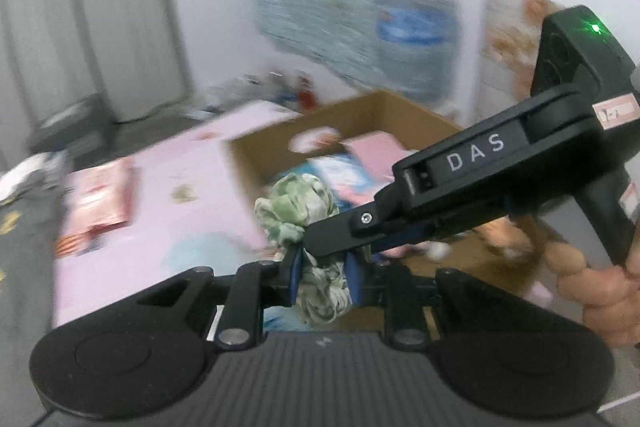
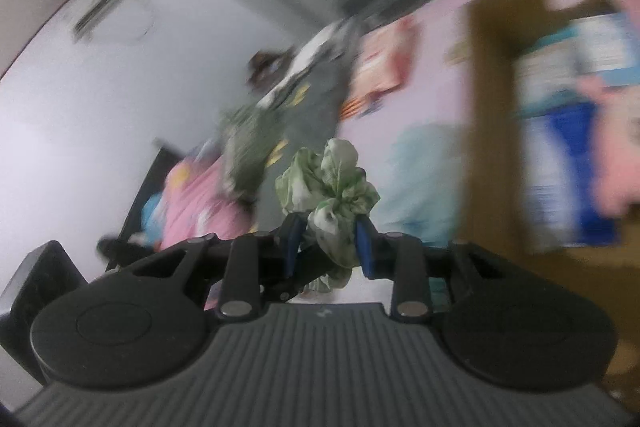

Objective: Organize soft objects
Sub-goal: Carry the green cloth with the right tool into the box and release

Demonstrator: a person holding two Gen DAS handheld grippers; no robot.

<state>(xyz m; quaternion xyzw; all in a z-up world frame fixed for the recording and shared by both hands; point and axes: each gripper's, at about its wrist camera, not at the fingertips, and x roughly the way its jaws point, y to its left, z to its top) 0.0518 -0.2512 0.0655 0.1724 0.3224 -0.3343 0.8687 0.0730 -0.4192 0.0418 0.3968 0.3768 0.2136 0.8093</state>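
A green-and-white scrunched cloth [image 1: 298,211] is held in the air by both grippers, just in front of an open cardboard box [image 1: 376,111]. My left gripper [image 1: 323,277] is shut on the cloth's lower end. My right gripper [image 1: 316,247] reaches in from the right and is shut on the same cloth. In the right wrist view the cloth [image 2: 332,187] bulges out between the blue pads [image 2: 362,241] of my right gripper [image 2: 327,245]. The box [image 2: 492,131] stands at the right there.
The box holds pink and blue soft items [image 1: 352,167]. It sits on a pink bedsheet [image 1: 168,219] with a red-and-white packet [image 1: 100,203] at the left. A grey garment [image 2: 304,115] lies further off. Curtains and a wall are behind.
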